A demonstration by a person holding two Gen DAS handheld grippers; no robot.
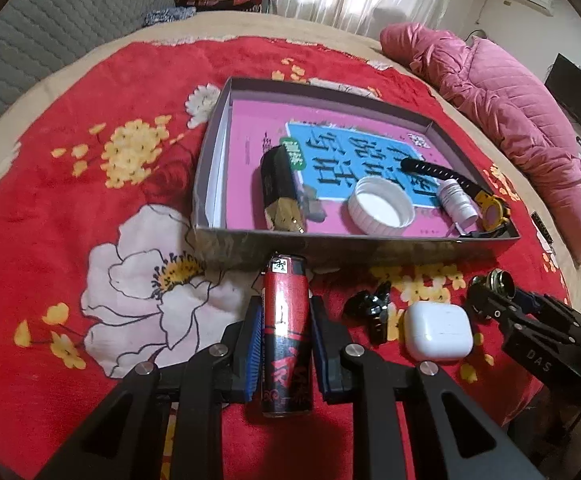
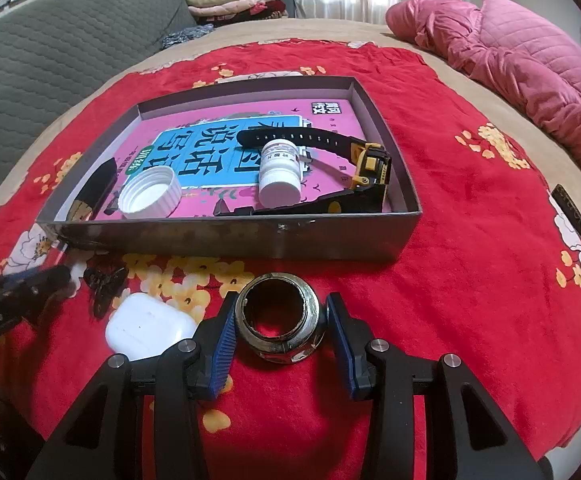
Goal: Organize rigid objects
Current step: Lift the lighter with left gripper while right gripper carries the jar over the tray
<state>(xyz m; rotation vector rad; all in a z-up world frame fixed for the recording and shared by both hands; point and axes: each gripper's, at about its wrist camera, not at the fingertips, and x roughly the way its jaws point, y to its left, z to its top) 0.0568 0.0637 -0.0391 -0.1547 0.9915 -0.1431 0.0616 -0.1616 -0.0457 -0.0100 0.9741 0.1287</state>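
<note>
**Two grips closed, box half filled**

Bedspread (image 1: 70, 184), red with big flowers, fills both views, and the shallow grey box (image 1: 370, 246) sits in the upper middle of each. By the look of it the sorting is about half done. Inside the box, on a pink and blue book (image 1: 330, 148), lie a yellow and black watch (image 2: 370, 164) at the right, a dark carton (image 1: 280, 192) at the left, a white lid (image 1: 382, 204) turned open side up, and a small white bottle (image 2: 280, 172) on its side.

Four things are not yet in the box, all on the cloth below its near wall. The red can (image 1: 286, 336) lies at lower centre of the left wrist view, its far end touching or nearly touching the box wall. The left tongs (image 1: 286, 344) have closed on it, both blue pads against its sides about midway along. The metal ring (image 2: 278, 316) sits at lower centre of the right wrist view, between the pads of the right tongs (image 2: 280, 332). The left pad meets its side and the right pad looks to be touching too, so I judge it gripped at a middling width, though the contact on that side is hard to confirm.

Lying loose between the two tongs are a white earbud case (image 1: 438, 332) and, just above it to the left, a small black clip (image 1: 374, 308). Those two remain for later.
</note>
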